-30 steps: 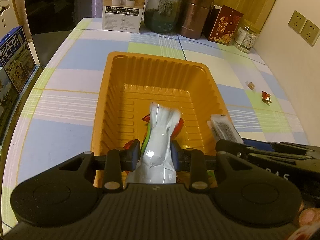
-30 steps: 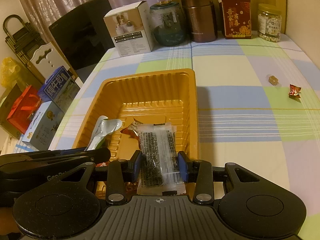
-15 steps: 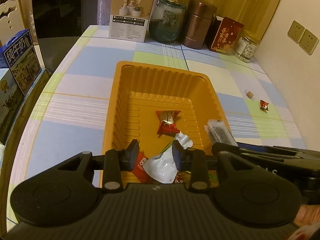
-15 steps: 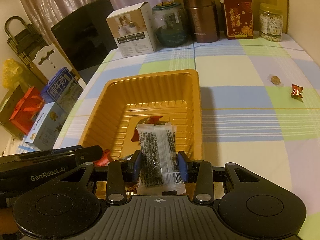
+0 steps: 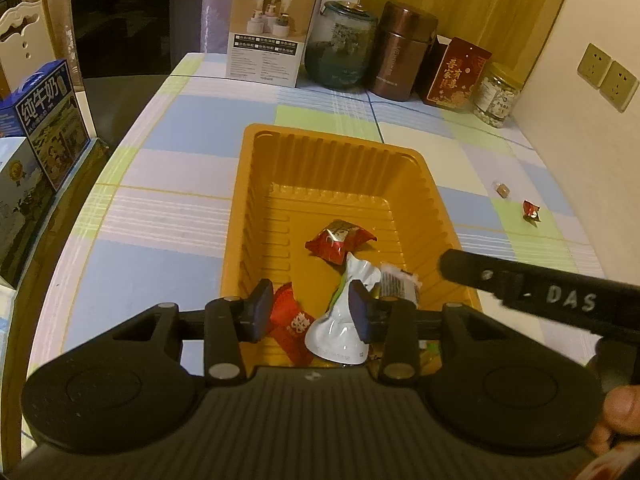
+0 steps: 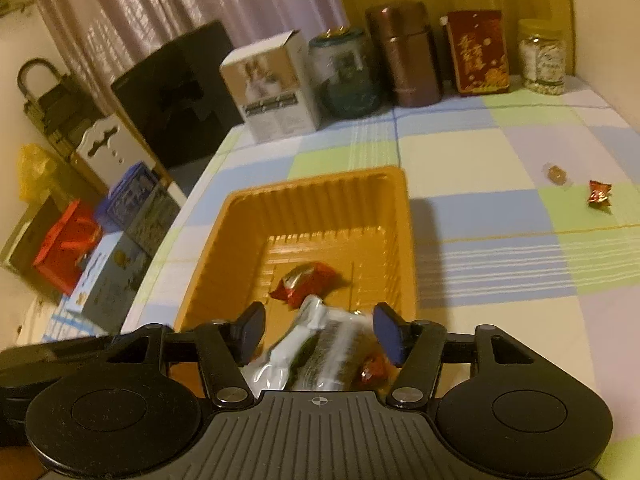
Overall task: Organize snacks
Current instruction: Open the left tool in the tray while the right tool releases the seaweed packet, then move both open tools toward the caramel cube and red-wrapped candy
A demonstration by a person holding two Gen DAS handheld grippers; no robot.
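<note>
Left wrist view: orange tray (image 5: 256, 208) on the tabletop (image 5: 168, 216) holds two red packets (image 5: 338, 242), one white pouch (image 5: 340, 332), and one clear dark packet (image 5: 396, 284), partly hidden. Left tongs (image 5: 310, 312) and right tongs (image 6: 320, 334), both spread, have just been opening, pinching nothing. Two small candies (image 5: 530, 210) lie at three o'clock.
</note>
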